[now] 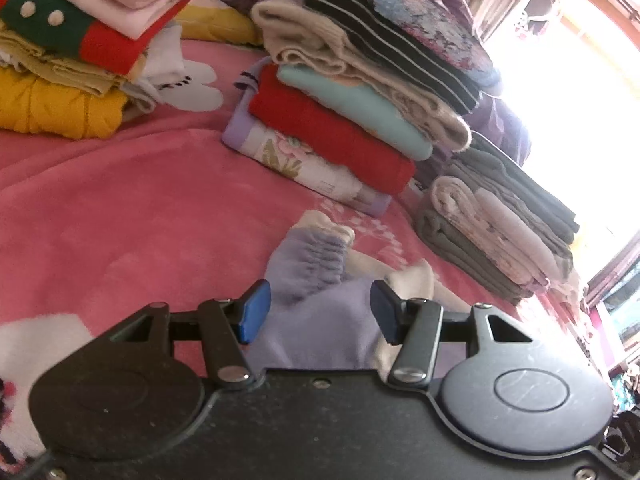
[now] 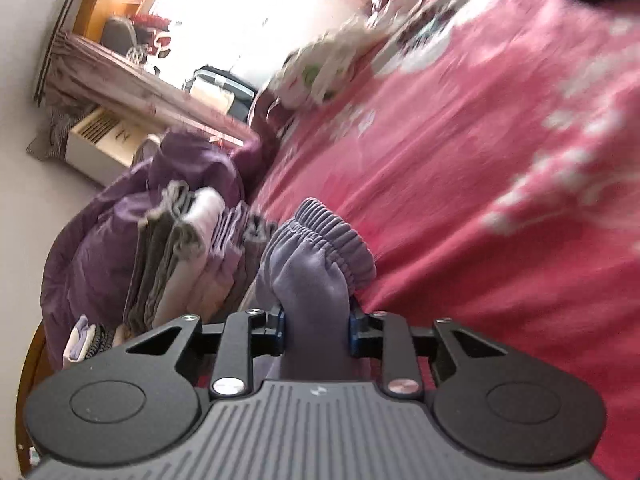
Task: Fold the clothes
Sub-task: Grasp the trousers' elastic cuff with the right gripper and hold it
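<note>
A lavender garment (image 1: 308, 268) with a gathered elastic cuff lies on the pink blanket (image 1: 120, 220), with cream cloth beside it. My left gripper (image 1: 320, 314) hovers over it; its blue pads (image 1: 256, 312) stand apart with their faces bare, and the lavender cloth lies between and under them. In the right wrist view my right gripper (image 2: 318, 332) is shut on a bunched part of the same lavender garment (image 2: 320, 252), just behind its elastic cuff, which sticks up past the fingertips above the pink blanket (image 2: 460, 160).
Folded stacks stand on the bed: a red, teal and beige one (image 1: 340, 120), a grey one (image 1: 500, 232), and a yellow, red and pink one (image 1: 80, 40). The grey stack (image 2: 192, 248) leans against a purple quilt (image 2: 100, 240). A white patterned garment (image 2: 316, 72) lies farther off.
</note>
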A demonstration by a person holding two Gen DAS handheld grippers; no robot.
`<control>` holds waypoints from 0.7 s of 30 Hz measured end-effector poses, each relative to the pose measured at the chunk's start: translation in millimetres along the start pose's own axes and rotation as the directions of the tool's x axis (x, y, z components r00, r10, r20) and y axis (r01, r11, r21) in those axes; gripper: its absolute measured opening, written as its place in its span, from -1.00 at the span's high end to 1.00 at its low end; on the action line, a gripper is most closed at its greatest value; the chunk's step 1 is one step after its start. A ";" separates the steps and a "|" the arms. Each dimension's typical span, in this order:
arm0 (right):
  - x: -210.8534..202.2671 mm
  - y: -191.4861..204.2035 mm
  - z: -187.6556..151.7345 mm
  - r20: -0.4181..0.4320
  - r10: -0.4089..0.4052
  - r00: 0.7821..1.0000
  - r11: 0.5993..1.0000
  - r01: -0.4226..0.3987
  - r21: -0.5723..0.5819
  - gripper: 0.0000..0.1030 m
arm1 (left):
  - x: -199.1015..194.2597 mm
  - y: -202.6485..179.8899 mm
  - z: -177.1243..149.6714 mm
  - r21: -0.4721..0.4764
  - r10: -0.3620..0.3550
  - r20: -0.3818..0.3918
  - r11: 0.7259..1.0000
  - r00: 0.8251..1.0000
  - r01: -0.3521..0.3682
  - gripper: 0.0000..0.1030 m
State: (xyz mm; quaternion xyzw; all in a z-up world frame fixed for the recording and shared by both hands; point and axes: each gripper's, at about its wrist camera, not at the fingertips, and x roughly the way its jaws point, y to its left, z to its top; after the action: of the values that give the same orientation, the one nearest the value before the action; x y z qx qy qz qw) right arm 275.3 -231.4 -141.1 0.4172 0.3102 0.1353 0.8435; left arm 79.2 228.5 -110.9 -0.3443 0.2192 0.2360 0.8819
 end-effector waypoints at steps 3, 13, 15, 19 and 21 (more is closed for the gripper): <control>-24.7 -10.4 6.7 0.044 -0.024 0.999 1.000 0.024 0.003 0.48 | -2.5 -4.8 -2.1 0.018 -0.022 -0.005 1.000 1.000 0.022 -0.05; -107.9 -67.5 29.0 0.177 -0.144 0.973 0.989 0.135 0.062 0.50 | -8.9 -25.2 -12.5 0.109 -0.101 -0.023 0.989 0.995 0.103 -0.05; -126.0 -79.7 32.2 0.198 -0.169 0.966 0.985 0.158 0.071 0.50 | -9.8 -29.1 -14.7 0.125 -0.121 -0.034 0.984 0.992 0.124 -0.05; -154.1 -100.3 30.7 0.223 -0.225 0.949 0.974 0.210 0.088 0.50 | -12.3 -40.6 -21.1 0.176 -0.176 -0.068 0.967 0.982 0.185 -0.05; -165.5 -111.5 27.5 0.237 -0.253 0.938 0.966 0.234 0.109 0.50 | -14.4 -47.2 -25.3 0.197 -0.216 -0.093 0.953 0.972 0.231 -0.05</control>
State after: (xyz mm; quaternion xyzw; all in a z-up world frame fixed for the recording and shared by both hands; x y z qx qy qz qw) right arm 161.8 -397.6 -148.5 0.4223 0.2562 -0.0359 0.8688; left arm 88.8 175.9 -96.1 -0.2816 0.2330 0.0984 0.9256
